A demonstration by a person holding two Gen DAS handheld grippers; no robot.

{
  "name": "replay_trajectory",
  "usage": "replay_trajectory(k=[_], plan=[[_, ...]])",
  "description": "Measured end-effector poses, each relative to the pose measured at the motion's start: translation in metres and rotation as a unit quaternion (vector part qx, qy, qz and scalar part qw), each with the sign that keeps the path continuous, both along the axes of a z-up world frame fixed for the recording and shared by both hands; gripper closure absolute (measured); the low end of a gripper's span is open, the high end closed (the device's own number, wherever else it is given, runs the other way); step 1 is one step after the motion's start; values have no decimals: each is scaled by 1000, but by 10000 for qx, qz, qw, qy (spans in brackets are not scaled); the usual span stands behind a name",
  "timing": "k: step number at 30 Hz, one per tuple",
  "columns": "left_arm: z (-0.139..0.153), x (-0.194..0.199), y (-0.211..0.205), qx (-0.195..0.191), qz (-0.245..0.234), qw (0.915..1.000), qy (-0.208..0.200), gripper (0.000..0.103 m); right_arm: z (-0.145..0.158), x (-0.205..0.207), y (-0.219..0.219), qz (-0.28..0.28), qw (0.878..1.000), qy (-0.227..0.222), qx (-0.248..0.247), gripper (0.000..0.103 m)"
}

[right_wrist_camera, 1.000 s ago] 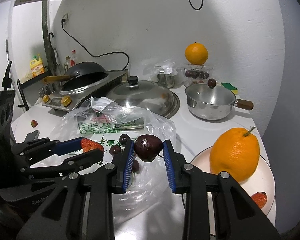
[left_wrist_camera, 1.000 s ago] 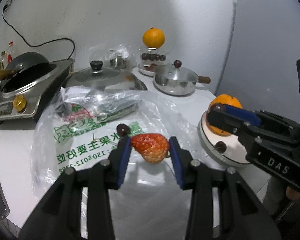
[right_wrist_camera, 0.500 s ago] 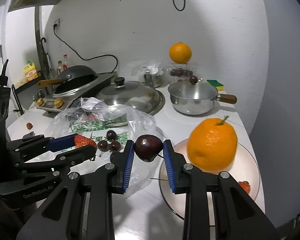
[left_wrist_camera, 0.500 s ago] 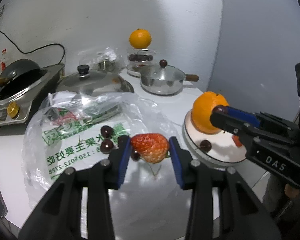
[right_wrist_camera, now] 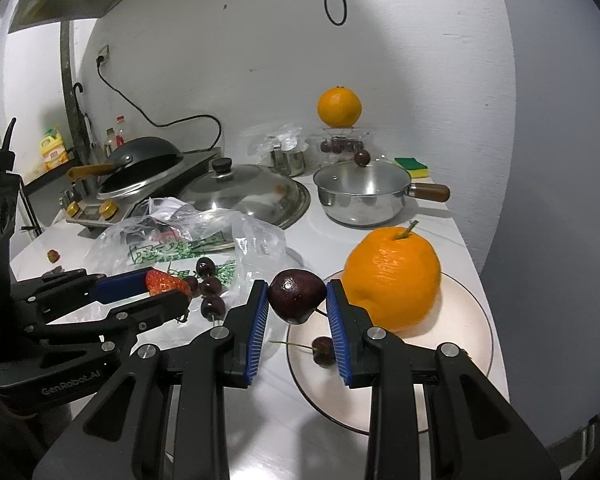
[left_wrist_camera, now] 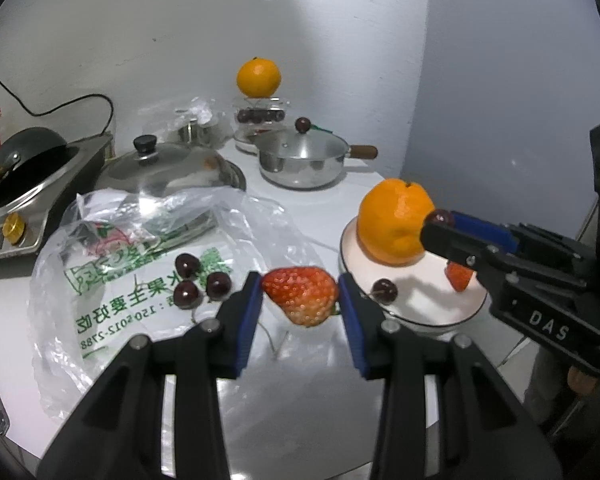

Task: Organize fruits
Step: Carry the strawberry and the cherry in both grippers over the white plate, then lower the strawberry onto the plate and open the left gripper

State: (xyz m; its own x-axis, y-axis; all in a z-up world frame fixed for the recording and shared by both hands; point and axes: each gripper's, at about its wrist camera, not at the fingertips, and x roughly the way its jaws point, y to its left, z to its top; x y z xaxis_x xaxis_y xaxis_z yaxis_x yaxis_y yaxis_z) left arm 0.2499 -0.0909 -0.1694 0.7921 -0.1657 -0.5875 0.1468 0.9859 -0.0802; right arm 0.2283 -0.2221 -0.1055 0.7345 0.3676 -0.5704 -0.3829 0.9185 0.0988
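Both grippers have carried their fruit sideways since the earlier frames, from over the plastic bag [left_wrist_camera: 148,280] toward the plate [right_wrist_camera: 466,308] at the bench's [left_wrist_camera: 308,412] right edge; the plate and its orange [right_wrist_camera: 392,276] now loom much larger in both views.

On the plate lie the orange, a cherry with its stem [right_wrist_camera: 322,350] near the rim, and a strawberry [left_wrist_camera: 458,276] half hidden behind the right tool. Three loose cherries [left_wrist_camera: 188,294] remain on the bag.

The right gripper [right_wrist_camera: 297,304] is clenched on a dark cherry [right_wrist_camera: 296,294], which hangs over the plate's near-left rim, just beside the orange. It is the nearer hand; I judge its drop spot lies straight below and slightly forward, on bare plate.

The left gripper [left_wrist_camera: 300,300] grasps a strawberry [left_wrist_camera: 300,294], broad end up, tip down. That berry appears to be short of the rim, with the plate off to its right, so it likely has to travel further right, and the right tool stands in that path.
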Motion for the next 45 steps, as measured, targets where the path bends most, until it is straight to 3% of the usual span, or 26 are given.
replay_trajectory(k=[45], plan=[[-9,10,-95,222,-824,9963,127,63,-16,-13,-95,-746,9971,157,69,71]])
